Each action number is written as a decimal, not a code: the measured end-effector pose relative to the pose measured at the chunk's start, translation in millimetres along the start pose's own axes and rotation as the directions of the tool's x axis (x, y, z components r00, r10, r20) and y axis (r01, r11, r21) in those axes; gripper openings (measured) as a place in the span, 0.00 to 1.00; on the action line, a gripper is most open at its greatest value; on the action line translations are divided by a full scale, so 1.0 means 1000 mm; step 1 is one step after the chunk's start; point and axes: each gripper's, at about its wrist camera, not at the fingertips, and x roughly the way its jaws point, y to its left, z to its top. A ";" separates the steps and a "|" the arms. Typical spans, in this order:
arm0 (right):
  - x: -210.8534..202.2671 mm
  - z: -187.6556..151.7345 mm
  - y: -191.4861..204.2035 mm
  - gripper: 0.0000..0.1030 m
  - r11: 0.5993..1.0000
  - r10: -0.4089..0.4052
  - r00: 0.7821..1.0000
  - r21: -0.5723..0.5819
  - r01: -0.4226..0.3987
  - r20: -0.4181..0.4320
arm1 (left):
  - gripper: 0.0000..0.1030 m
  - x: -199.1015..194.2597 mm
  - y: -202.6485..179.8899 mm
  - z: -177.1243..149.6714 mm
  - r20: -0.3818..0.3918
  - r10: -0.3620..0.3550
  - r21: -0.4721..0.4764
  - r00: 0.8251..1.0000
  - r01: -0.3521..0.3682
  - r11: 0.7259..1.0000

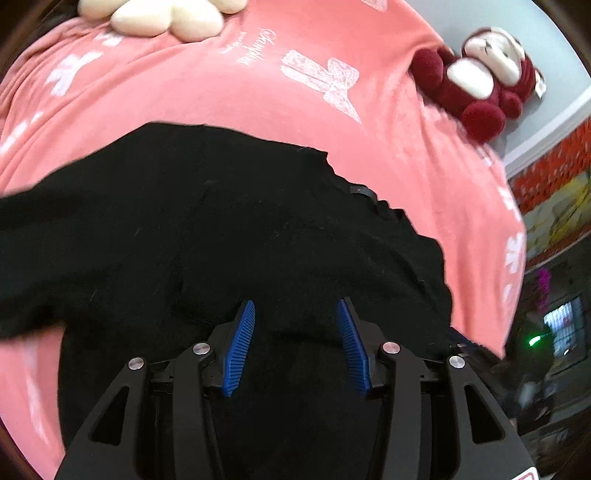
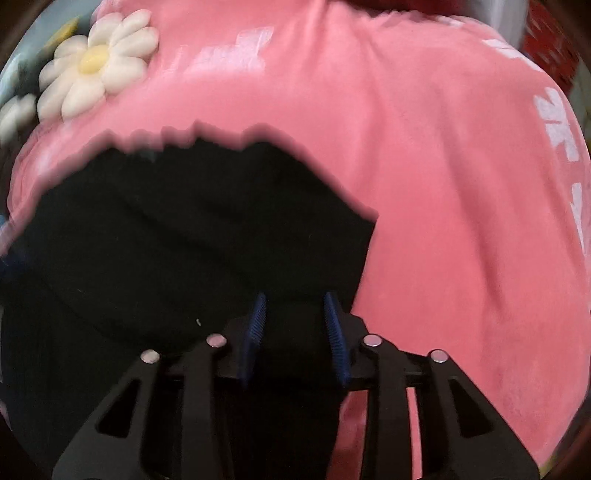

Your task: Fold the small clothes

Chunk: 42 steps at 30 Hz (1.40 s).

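A black garment (image 1: pixel 221 229) lies rumpled on a pink bedsheet (image 1: pixel 258 81) printed with white bows. It also shows in the right wrist view (image 2: pixel 177 229), blurred by motion. My left gripper (image 1: pixel 295 306) is open, its blue pads (image 1: pixel 242 343) spread over the garment's near part with cloth bunched between them. My right gripper (image 2: pixel 295 302) is open too, with its blue pads (image 2: pixel 334 336) standing apart over the garment's right edge, next to the pink sheet (image 2: pixel 461 221).
A red and white plush toy (image 1: pixel 480 77) lies at the sheet's far right. A cream flower cushion (image 1: pixel 166 18) lies at the far edge, also in the right wrist view (image 2: pixel 96 62). The bed's right edge drops to a dark room (image 1: pixel 554 332).
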 end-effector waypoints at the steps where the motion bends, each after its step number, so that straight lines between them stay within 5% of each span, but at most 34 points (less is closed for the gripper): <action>1: -0.010 0.002 -0.002 0.39 0.999 0.008 1.000 0.040 -0.008 0.000 | 0.51 -0.013 0.008 -0.006 0.015 -0.010 -0.040 1.000 0.010 0.999; 5: -0.062 -0.009 0.009 0.39 0.996 0.072 0.996 0.054 -0.076 0.061 | 0.67 -0.076 0.071 -0.030 0.135 -0.034 -0.245 0.990 0.066 0.967; 10: -0.110 -0.058 0.029 0.50 0.998 0.047 0.997 -0.052 -0.044 0.059 | 0.68 -0.152 0.199 -0.039 0.229 0.185 -0.540 0.956 -0.033 0.841; 15: -0.140 -0.125 0.054 0.56 0.995 0.070 0.997 -0.074 -0.069 0.015 | 0.68 -0.186 0.283 -0.046 0.196 0.397 -0.657 0.897 -0.181 0.732; 19: -0.150 -0.161 0.068 0.63 0.995 0.078 0.996 -0.052 -0.080 -0.039 | 0.65 -0.183 0.320 -0.043 0.192 0.420 -0.702 0.887 -0.176 0.690; 20: -0.151 -0.169 0.072 0.63 0.996 0.082 0.995 -0.042 -0.084 -0.059 | 0.59 -0.181 0.323 -0.041 0.200 0.422 -0.703 0.884 -0.170 0.691; 22: -0.155 -0.178 0.076 0.63 0.995 0.097 0.992 -0.027 -0.099 -0.076 | 0.05 -0.177 0.325 -0.034 0.197 0.414 -0.701 0.889 -0.167 0.693; 24: -0.160 -0.187 0.080 0.63 0.995 0.098 0.992 -0.019 -0.099 -0.082 | 0.01 -0.181 0.319 -0.024 0.205 0.412 -0.671 0.888 -0.179 0.719; 27: -0.165 -0.192 0.078 0.63 0.995 0.101 0.992 -0.002 -0.101 -0.077 | 0.01 -0.204 0.273 0.000 0.315 0.422 -0.521 0.850 -0.217 0.825; 28: -0.165 -0.192 0.076 0.63 0.994 0.106 0.992 0.005 -0.106 -0.075 | 0.01 -0.211 0.243 0.015 0.368 0.372 -0.450 0.852 -0.187 0.873; 32: -0.166 -0.190 0.065 0.63 0.993 0.116 0.991 0.040 -0.114 -0.060 | 0.01 -0.230 0.098 0.056 0.497 0.156 -0.126 0.854 -0.107 0.986; 36: -0.172 -0.190 0.051 0.64 0.991 0.112 0.993 0.077 -0.109 -0.034 | 0.01 -0.215 -0.042 0.062 0.494 -0.058 0.168 0.867 -0.030 0.985; 37: -0.173 -0.191 0.046 0.64 0.990 0.115 0.993 0.090 -0.112 -0.030 | 0.01 -0.200 -0.085 0.056 0.457 -0.125 0.239 0.881 0.014 0.971; 40: -0.177 -0.194 0.033 0.64 0.989 0.106 0.994 0.107 -0.103 -0.020 | 0.06 -0.144 -0.160 0.032 0.327 -0.176 0.352 0.929 0.054 0.935; 41: -0.177 -0.194 0.028 0.64 0.989 0.100 0.995 0.110 -0.098 -0.019 | 0.11 -0.122 -0.176 0.022 0.289 -0.156 0.371 0.944 0.040 0.928; 42: -0.179 -0.194 0.021 0.64 0.989 0.093 0.995 0.119 -0.091 -0.017 | 0.36 -0.091 -0.190 0.005 0.225 -0.129 0.385 0.966 0.034 0.922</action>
